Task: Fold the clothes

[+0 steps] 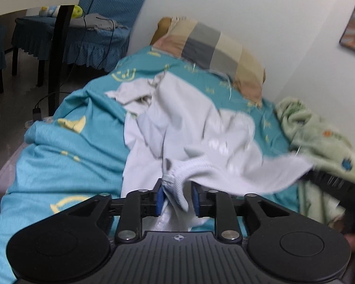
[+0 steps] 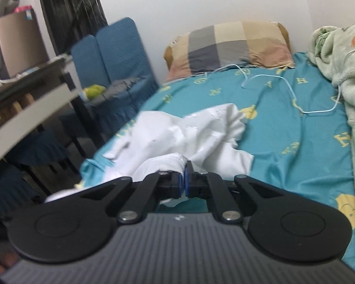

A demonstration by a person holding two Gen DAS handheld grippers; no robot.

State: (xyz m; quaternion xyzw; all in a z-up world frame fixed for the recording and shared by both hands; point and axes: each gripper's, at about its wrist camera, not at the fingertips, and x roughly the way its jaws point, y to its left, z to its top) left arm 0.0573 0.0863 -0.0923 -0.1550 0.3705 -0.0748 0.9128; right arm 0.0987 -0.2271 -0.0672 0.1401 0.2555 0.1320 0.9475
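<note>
A crumpled white garment [image 1: 184, 130] lies on the teal bed sheet [image 1: 71, 142]. My left gripper [image 1: 177, 198] has its jaws part open, with the garment's ribbed hem hanging between the blue pads. In the right wrist view the same white garment [image 2: 177, 132] lies bunched on the sheet [image 2: 284, 142]. My right gripper [image 2: 185, 182] is shut on the garment's ribbed white edge and holds it just above the bed. The right gripper's black body [image 1: 331, 182] shows at the right edge of the left wrist view, under the lifted cloth.
A checked pillow [image 2: 232, 45] lies at the head of the bed against the white wall. A green fleece blanket [image 2: 343, 71] is heaped along the right side. A thin light-blue cable [image 2: 291, 90] runs over the sheet. Blue-covered chairs [image 2: 116, 61] and a table [image 2: 23, 99] stand left of the bed.
</note>
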